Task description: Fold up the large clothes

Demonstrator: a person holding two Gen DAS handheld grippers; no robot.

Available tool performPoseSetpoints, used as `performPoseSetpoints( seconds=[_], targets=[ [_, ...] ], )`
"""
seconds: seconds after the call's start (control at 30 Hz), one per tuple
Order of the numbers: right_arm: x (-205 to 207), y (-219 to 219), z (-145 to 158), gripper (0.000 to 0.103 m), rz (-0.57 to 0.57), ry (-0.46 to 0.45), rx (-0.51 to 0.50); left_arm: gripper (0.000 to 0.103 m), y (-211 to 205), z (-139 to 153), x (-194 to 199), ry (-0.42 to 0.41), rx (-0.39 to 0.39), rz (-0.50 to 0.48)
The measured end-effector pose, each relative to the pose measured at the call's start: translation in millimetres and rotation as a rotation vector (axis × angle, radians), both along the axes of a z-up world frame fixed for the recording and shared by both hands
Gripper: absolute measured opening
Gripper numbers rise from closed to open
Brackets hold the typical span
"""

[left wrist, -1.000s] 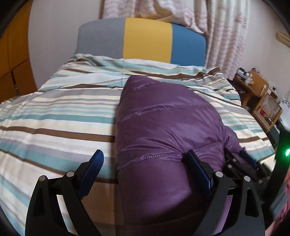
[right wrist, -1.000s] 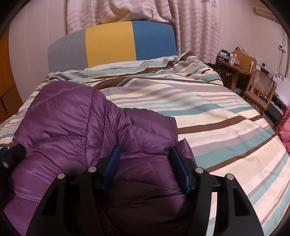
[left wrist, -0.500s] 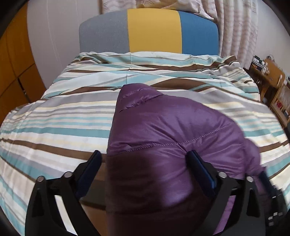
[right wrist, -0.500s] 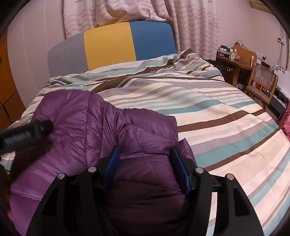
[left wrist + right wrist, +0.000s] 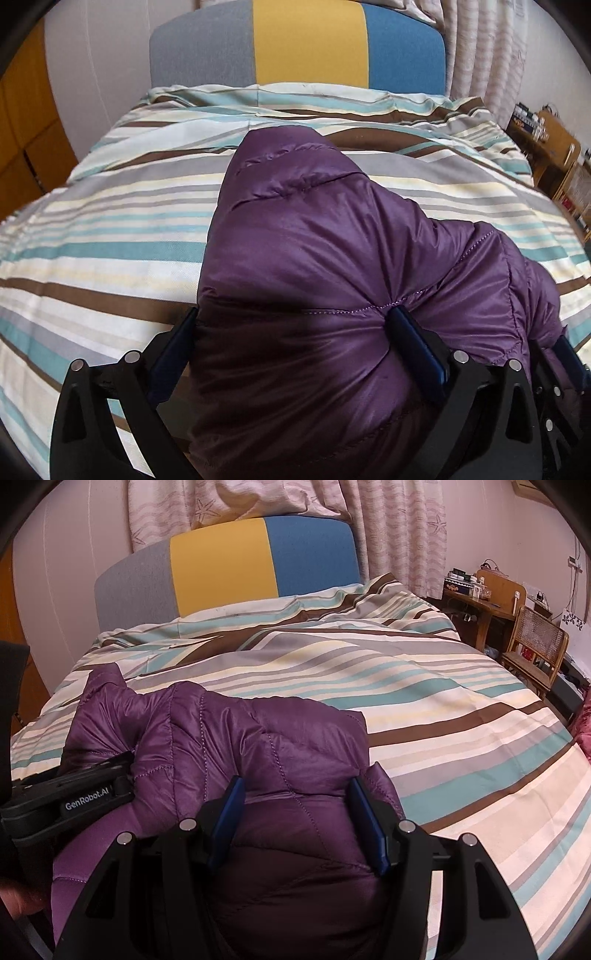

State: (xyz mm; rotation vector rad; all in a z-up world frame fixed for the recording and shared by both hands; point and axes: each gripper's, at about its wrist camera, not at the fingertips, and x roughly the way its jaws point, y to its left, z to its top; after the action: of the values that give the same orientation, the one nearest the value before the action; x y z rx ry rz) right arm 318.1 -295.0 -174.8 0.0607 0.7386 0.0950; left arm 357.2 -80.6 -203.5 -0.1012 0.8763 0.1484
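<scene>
**quiltfan:** So why are both tools jammed into the near end of that purple puffer jacket [image 5: 332, 266]? It's just lying on the striped duvet [image 5: 103, 236], running toward the headboard [image 5: 295, 40].

**umi_tinkerer:** My guess is it's two grips side by side on the same edge, so the bulk can be carried over in one fold without twisting. The left gripper [image 5: 291, 339] has its jaws spread fairly wide with a fat roll of padding bulging between them, and the fabric puckers where the blue pads [image 5: 413, 343] press in, so I'd call it pinching the jacket. The right gripper [image 5: 295, 819] looks the same: quilted fabric fills the gap and both pads touch it.

**quiltfan:** Which part is it holding, though? Hem or collar?

**umi_tinkerer:** Can't tell. The near edge drops below both views, behind the tool bodies. Sleeves and zipper aren't visible either, probably tucked under. In the right view the other tool hides some of the jacket's left side, and the fisheye rim cuts off the bed's corners.
</scene>
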Motion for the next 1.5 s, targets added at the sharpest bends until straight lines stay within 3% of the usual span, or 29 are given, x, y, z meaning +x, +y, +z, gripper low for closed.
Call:
performPoseSetpoints(
  seconds=[0.1,0.2,0.27,0.33,0.43,0.53,0.6,0.67,0.83,1.1,1.2,1.3,1.43,1.5],
  targets=[
    [2,-4,0,0.061,0.023,0.016,0.034,0.100,-1,2,-3,-0.003,-0.004,0.005],
    [3,-19,10,0.064,0.066,0.048,0.132,0.100,0,15,-11,0.017,0.002,0.000],
    [-11,-36,27,0.064,0.056,-0.013,0.227,0.100,1,28,-23,0.022,-0.012,-0.001],
    [-25,-44,41,0.064,0.045,-0.062,0.250,0.100,2,44,-41,-0.030,-0.043,-0.001],
    [-33,-41,55,0.063,0.079,-0.101,0.220,0.100,-9,58,-50,-0.098,-0.005,-0.002],
    [-15,-26,52,0.061,0.121,-0.062,0.158,0.100,-26,47,-30,-0.021,0.078,-0.049],
    [6,-18,38,0.058,0.113,0.013,0.104,0.100,-31,36,-22,0.004,0.104,-0.064],
    [24,-16,19,0.059,0.108,0.077,0.086,0.100,-30,30,-20,-0.017,0.089,-0.066],
    [29,-27,-7,0.059,0.074,0.058,0.169,0.100,-26,12,-11,-0.019,0.032,-0.068],
    [26,-26,-9,0.060,0.058,0.043,0.153,0.100,-36,19,-22,-0.038,0.100,-0.067],
    [26,-29,-9,0.062,0.056,0.038,0.166,0.100,-41,31,-47,-0.084,0.074,-0.130],
    [21,-30,-5,0.065,0.053,0.026,0.160,0.100,-46,33,-73,-0.126,0.071,-0.204],
    [-14,-33,11,0.086,0.023,-0.026,0.113,0.100,-37,32,-99,-0.181,0.080,-0.213],
    [-38,-44,15,0.086,0.021,-0.044,0.182,0.100,-33,32,-106,-0.201,0.074,-0.209]
  ],
)
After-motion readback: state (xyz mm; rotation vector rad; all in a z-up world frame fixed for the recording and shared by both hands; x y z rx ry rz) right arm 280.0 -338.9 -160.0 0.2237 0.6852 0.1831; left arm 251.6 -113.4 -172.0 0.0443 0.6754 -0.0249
